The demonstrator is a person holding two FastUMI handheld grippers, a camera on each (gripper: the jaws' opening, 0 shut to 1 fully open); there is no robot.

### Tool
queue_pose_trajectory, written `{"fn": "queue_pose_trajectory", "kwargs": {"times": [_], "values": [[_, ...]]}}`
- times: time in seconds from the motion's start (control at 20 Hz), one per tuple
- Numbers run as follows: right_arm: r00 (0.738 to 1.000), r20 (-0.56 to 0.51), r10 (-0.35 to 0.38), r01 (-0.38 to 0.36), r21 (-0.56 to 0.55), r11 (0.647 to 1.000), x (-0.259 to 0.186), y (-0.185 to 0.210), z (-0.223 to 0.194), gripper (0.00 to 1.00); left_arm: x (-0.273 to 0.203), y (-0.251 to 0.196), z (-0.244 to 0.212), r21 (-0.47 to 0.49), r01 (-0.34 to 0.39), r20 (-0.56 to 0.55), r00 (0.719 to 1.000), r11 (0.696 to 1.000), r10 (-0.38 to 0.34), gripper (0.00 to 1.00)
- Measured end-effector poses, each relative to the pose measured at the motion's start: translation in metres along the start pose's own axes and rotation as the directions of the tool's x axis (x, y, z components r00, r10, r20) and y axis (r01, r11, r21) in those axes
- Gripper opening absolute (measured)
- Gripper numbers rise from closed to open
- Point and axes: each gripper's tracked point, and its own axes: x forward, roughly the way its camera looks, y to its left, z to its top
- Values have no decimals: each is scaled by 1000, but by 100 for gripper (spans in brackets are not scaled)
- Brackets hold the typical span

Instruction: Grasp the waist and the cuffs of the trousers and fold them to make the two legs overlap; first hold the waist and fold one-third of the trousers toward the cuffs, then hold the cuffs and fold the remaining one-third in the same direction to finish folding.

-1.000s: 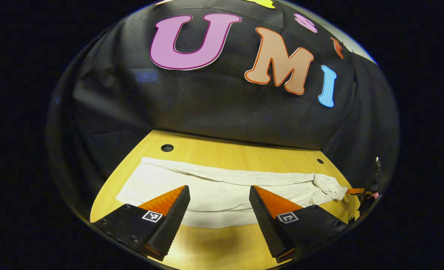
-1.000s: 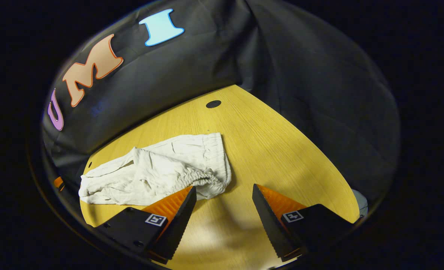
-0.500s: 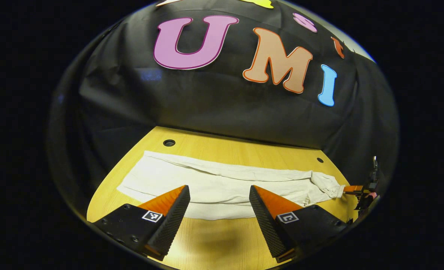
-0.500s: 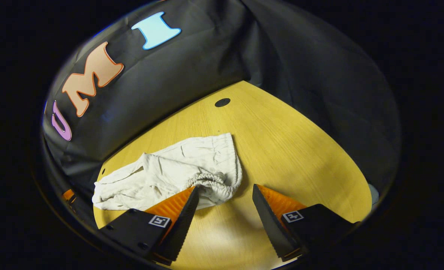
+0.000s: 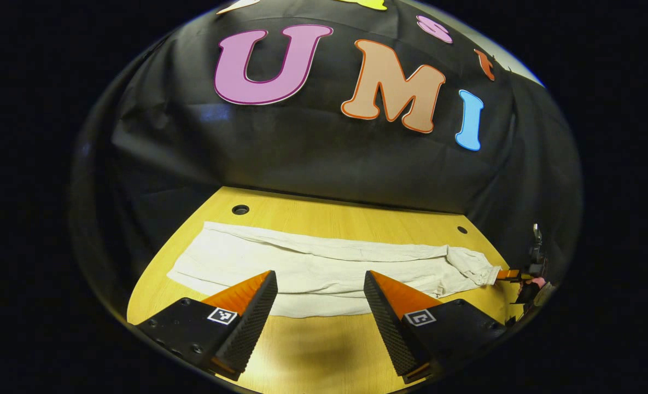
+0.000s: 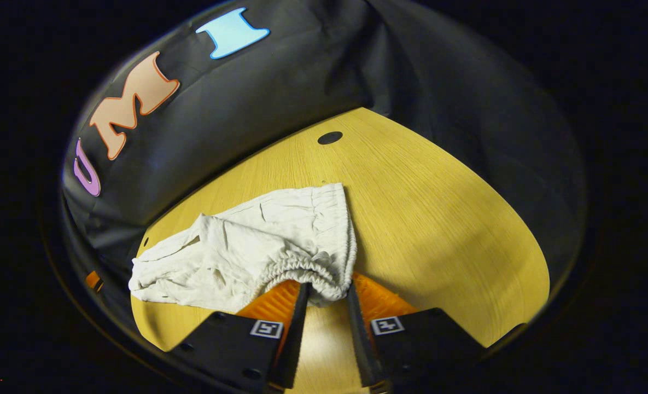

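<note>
White trousers (image 5: 324, 262) lie flat and long across the wooden table (image 5: 313, 355), legs running left, waist at the far right. My left gripper (image 5: 319, 280) stands open just above their near edge, at mid-length, with nothing between its fingers. In the right gripper view the gathered elastic waist (image 6: 307, 268) is bunched at the near end of the trousers (image 6: 236, 246). My right gripper (image 6: 327, 289) has its fingers drawn in on that waistband, with cloth filling the narrow gap. The right gripper (image 5: 512, 273) also appears at the waist end in the left gripper view.
The table has a round hole (image 5: 240, 209) at the back left and a smaller one (image 5: 458, 230) at the back right. Black cloth walls rise close behind. Bare wood (image 6: 438, 219) lies to the right of the waist. A bit of the left gripper (image 6: 94, 280) shows far left.
My right gripper has moved forward onto the waistband and its fingers have drawn together from wide open. The left gripper has barely shifted and stays open.
</note>
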Motion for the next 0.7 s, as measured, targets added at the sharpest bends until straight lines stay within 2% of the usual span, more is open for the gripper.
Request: {"fn": "queue_pose_trajectory", "kwargs": {"times": [0.05, 0.15, 0.25, 0.4, 0.7], "values": [[1000, 5, -1, 1, 8, 1000, -3, 0, 2, 30, 0, -3, -1, -2, 4, 0, 1000, 1000, -4, 94], [1000, 24, -12, 12, -4, 1000, -6, 1, 5, 19, 0, -7, -1, 1, 10, -2, 1000, 1000, -10, 94], [999, 50, -19, 20, -33, 999, -14, 7, 12, 18, 1, -10, -1, 9, 16, -6, 1000, 1000, -16, 94], [994, 108, 8, -4, -39, 999, -31, 31, 30, 18, -1, -13, 1, 21, 29, 0, 1000, 999, -29, 94], [974, 192, 120, -116, -32, 993, -72, 121, 63, 18, -7, -3, 2, 17, 54, 10, 998, 998, -54, 94]]}}
